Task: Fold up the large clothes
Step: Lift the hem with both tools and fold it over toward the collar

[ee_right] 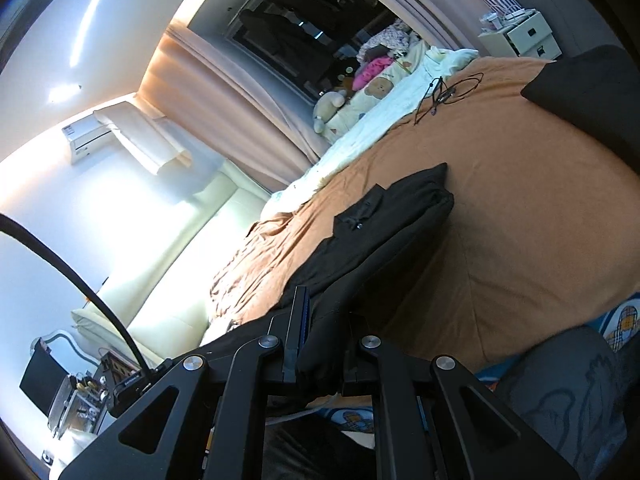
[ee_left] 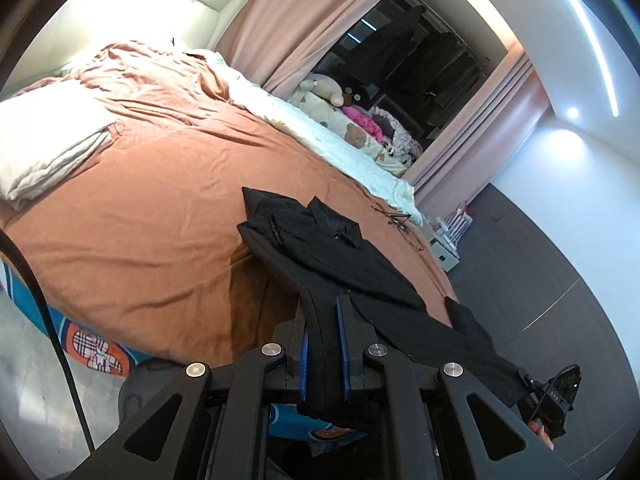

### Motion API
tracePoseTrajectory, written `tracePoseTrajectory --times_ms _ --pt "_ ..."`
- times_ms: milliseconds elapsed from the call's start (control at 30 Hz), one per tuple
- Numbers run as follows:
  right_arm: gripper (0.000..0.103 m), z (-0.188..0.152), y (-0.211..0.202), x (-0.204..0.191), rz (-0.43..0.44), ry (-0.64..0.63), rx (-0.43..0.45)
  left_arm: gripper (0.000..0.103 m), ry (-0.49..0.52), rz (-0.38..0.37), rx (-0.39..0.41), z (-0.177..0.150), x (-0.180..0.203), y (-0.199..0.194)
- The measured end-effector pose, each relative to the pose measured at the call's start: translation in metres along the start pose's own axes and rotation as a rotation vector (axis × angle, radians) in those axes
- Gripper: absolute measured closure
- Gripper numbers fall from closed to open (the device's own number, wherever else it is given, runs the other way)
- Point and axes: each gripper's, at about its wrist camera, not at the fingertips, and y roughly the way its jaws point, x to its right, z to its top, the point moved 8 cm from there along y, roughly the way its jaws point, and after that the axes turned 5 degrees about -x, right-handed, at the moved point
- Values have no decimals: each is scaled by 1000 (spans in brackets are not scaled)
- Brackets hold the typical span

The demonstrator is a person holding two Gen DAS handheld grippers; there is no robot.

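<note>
On the far side of the bed (ee_left: 140, 208), past the black garment (ee_left: 320, 248), a thin black cord (ee_left: 400, 220) lies loose on the orange-brown cover, and beyond it a pale quilt (ee_left: 320, 128) runs along the edge with a plush toy (ee_left: 324, 88) and a heap of pink and patterned cloth against the dark window. A white pillow (ee_left: 52, 140) sits at the left of the bed in the left wrist view. Nothing lies between the garment and the two grippers.

The left gripper (ee_left: 324, 320) points slightly downward over the near edge of the bed, its blue-padded jaws nearly closed and pinching a fold of the garment's near hem. The right gripper (ee_right: 320, 320) also tilts slightly downward with a marked roll, its jaws closed tight on another bunch of the same black cloth (ee_right: 380, 232). The garment's collar end rests on the cover while its near part stretches up to both grippers, lifted off the bed.

Peach curtains (ee_left: 288, 20) hang beside the window, a white drawer unit (ee_right: 528, 36) stands at the bed's far corner, and the floor is grey.
</note>
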Motion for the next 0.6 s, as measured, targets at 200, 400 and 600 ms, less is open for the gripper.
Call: tracePoseTrajectory --times_ms 200,400,600 --pt "96 -12 0 15 -19 17 -36 91 -25 2 -26 -16 -13 5" --pt "96 19 20 6 -5 21 -22 91 -39 0 -38 -9 -22 20" --pt "96 54 37 -9 26 -16 6 91 -40 -10 -19 24 -14 30"
